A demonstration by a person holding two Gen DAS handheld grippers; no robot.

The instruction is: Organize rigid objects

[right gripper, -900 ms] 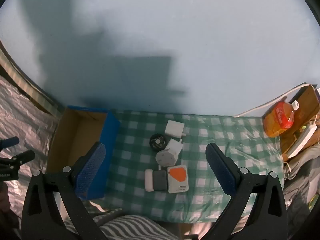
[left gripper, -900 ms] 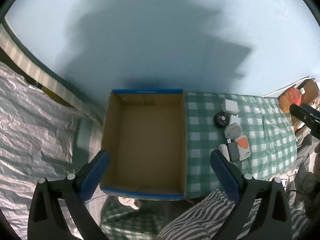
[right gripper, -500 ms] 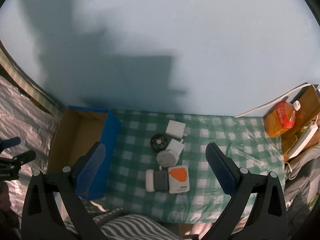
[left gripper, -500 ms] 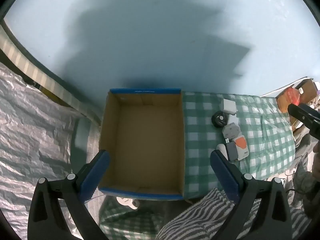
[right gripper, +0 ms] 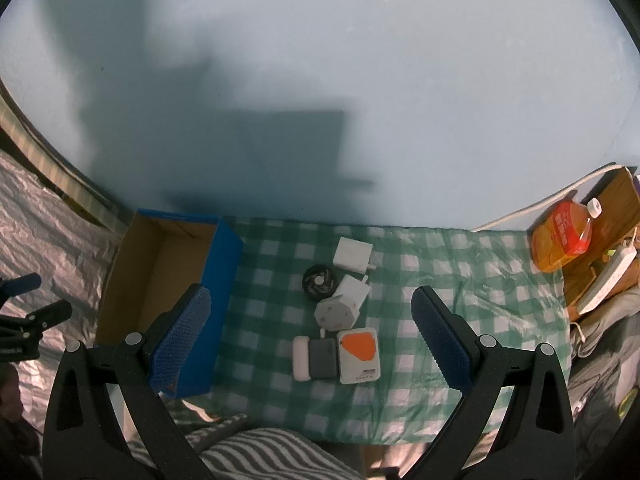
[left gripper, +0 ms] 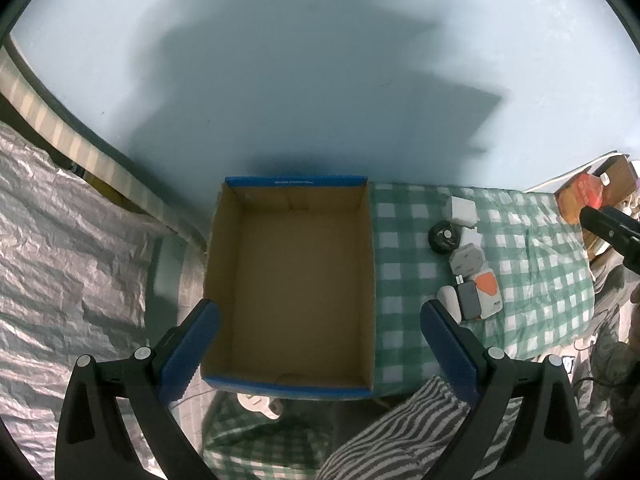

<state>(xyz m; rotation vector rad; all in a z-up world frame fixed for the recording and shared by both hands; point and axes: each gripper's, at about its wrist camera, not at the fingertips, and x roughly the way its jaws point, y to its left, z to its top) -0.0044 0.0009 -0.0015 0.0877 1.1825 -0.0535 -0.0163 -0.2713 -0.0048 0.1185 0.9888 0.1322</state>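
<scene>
While both claws hang spread and hold nothing, the left claw [left gripper: 320, 344] sits above the near end of the cardboard box [left gripper: 292, 292], whose long axis runs from 6 to 12 o'clock in the left wrist view, its open top facing the camera and its blue rim showing at the near and far ends. The box interior shows only bare brown cardboard. It stands on the green checked cloth [right gripper: 440, 280] at the cloth's left edge, against the pale blue wall. The right claw [right gripper: 310, 340] hovers over the cluster of small objects lying at the middle of the cloth, well apart from the box toward 3 o'clock: a white square charger [right gripper: 352, 255] farthest away, a black round disc [right gripper: 319, 279] just beside it toward 7 o'clock, a white plug adapter [right gripper: 338, 308] nearer, and closest a row of three touching pieces, a white block [right gripper: 301, 358], a grey block [right gripper: 322, 359] and a white box with an orange patch [right gripper: 358, 354], each with its long axis running 6 to 12. An orange bottle [right gripper: 562, 234] lies tilted at 2 o'clock beyond the cloth. Compared with the earlier frames, the box and objects keep their arrangement, and the left view has drifted only slightly.
</scene>
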